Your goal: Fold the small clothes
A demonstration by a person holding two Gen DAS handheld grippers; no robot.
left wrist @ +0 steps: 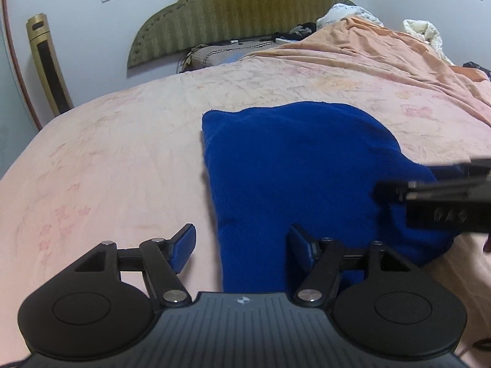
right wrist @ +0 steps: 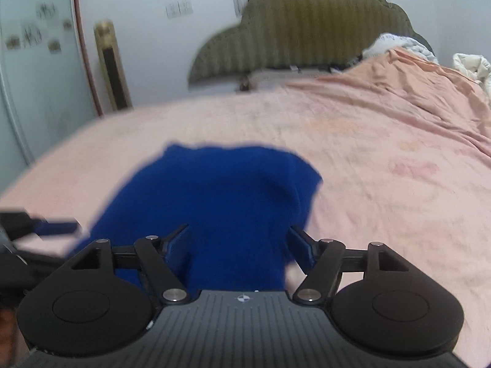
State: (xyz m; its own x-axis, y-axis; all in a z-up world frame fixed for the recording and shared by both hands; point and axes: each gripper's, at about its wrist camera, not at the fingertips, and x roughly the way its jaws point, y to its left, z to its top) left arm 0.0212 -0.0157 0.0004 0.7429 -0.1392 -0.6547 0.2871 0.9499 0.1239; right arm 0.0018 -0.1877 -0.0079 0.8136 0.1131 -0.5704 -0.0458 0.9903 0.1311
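Observation:
A dark blue knit garment (left wrist: 300,168) lies folded flat on the pink bedspread (left wrist: 107,153). My left gripper (left wrist: 242,239) hovers over its near left edge, jaws open, nothing pinched between the blue pads. In the right wrist view the same blue garment (right wrist: 221,190) fills the middle. My right gripper (right wrist: 239,242) stands open above its near edge with cloth seen below the gap, not gripped. The right gripper (left wrist: 435,193) also reaches in from the right in the left wrist view. The left gripper (right wrist: 58,227) shows at the left edge of the right wrist view.
An olive padded headboard (left wrist: 245,9) stands at the far end of the bed. A rumpled orange quilt (left wrist: 383,58) and white bedding (left wrist: 426,30) are heaped at the far right. A gold tower fan (left wrist: 49,67) stands by the wall on the left.

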